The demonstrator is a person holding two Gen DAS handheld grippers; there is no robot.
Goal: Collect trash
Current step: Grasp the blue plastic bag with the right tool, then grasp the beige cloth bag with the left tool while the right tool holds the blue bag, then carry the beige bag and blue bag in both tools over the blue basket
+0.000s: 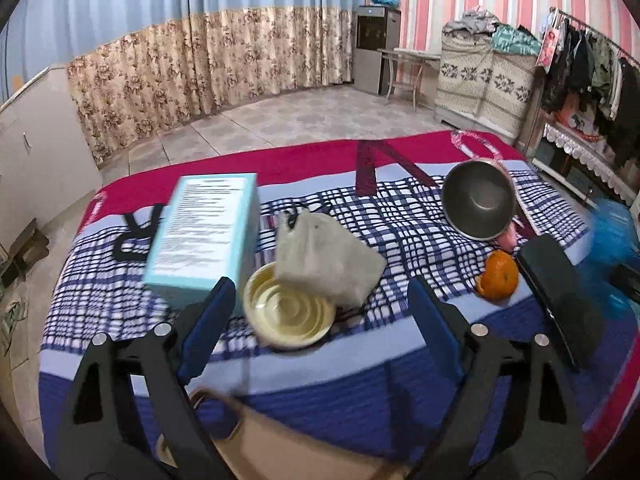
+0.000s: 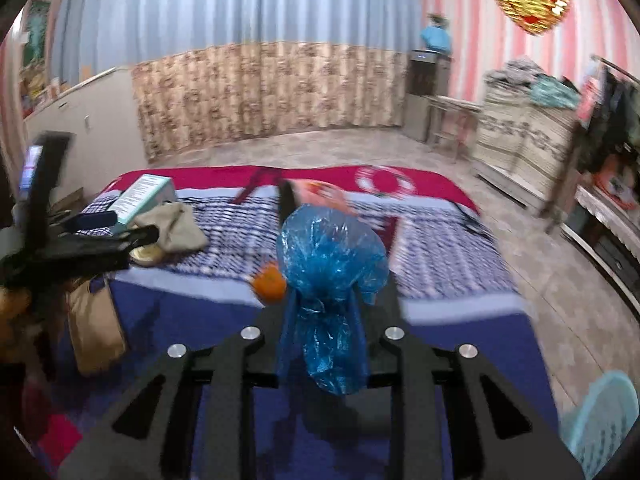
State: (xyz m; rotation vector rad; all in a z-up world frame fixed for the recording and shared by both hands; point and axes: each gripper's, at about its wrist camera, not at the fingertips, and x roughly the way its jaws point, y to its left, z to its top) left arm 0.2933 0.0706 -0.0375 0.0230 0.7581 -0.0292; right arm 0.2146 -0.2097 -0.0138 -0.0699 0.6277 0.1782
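My left gripper (image 1: pixel 320 310) stands open low over the checked blanket (image 1: pixel 420 208). A cream round lid (image 1: pixel 288 316) lies between its blue fingers, apart from both. A crumpled grey-white wrapper (image 1: pixel 324 260) leans on the lid's far rim. To the right sits an orange peel (image 1: pixel 498 276). My right gripper (image 2: pixel 328 304) is shut on a crumpled blue plastic bag (image 2: pixel 332 264), which bulges above the fingers and hangs below them. The same peel (image 2: pixel 270 280) shows just left of the bag.
A teal box (image 1: pixel 204 232) lies at the left and a tipped steel bowl (image 1: pixel 478 200) at the far right. A brown paper bag (image 1: pixel 256 440) sits under the left gripper. A teal basket (image 2: pixel 600 424) stands on the floor at the right.
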